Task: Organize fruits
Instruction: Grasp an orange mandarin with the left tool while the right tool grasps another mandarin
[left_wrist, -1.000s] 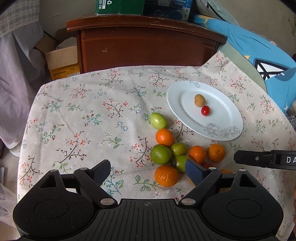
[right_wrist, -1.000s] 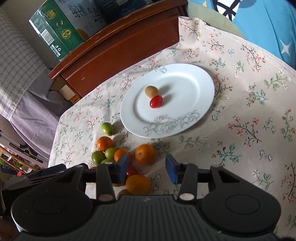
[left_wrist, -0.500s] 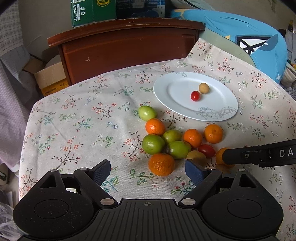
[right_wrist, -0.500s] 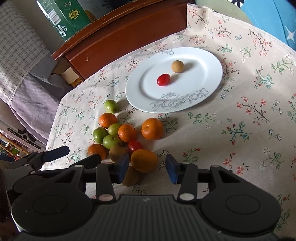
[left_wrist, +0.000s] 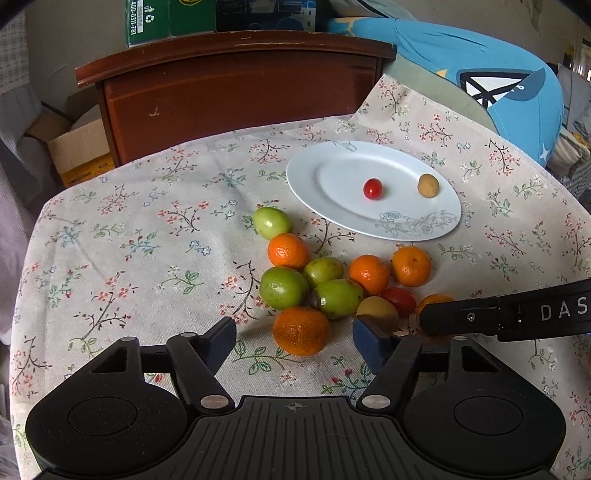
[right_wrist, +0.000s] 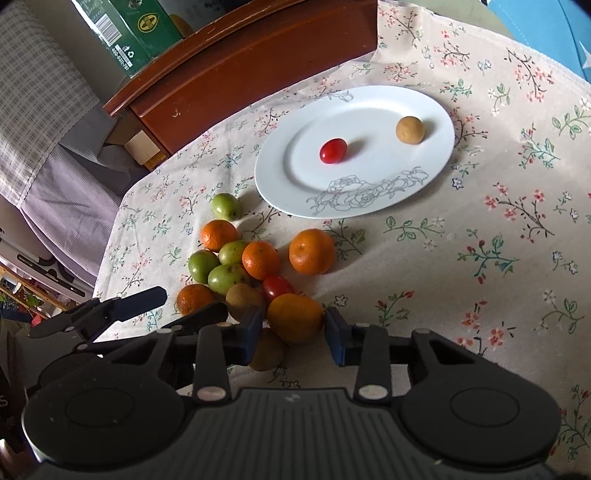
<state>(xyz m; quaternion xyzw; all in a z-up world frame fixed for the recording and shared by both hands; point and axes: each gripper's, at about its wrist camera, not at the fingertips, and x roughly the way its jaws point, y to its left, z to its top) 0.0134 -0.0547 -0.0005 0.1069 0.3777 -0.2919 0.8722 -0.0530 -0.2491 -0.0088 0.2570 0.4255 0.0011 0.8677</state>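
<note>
The white plate lies on the far side of the flowered cloth and carries only two pieces so far: a red cherry tomato near its middle and a small tan round fruit toward its right rim, the two well apart. Everything else is still off the plate, bunched in a loose heap on the cloth just on its near-left side: several oranges, several green fruits, another red tomato and a couple of brownish ones. By that count the sorting has barely begun, and most of the heap remains to be moved.

At the near edge of the heap the right gripper has its jaws on either side of a yellow-orange fruit. They have just been closing, and the blue pads now sit against its flanks, or very nearly; the left pad is crowded by a brown fruit beside it, so I cannot be sure the squeeze is complete, but it reads as a grip.

The left gripper hangs over the near-left end of the heap, pointing down at the cloth. Its jaws have also just been closing and stand about half apart, with a rough-skinned orange between them. Bare cloth shows on both sides of that orange, so the pads do not touch it and nothing is held there yet.
</note>
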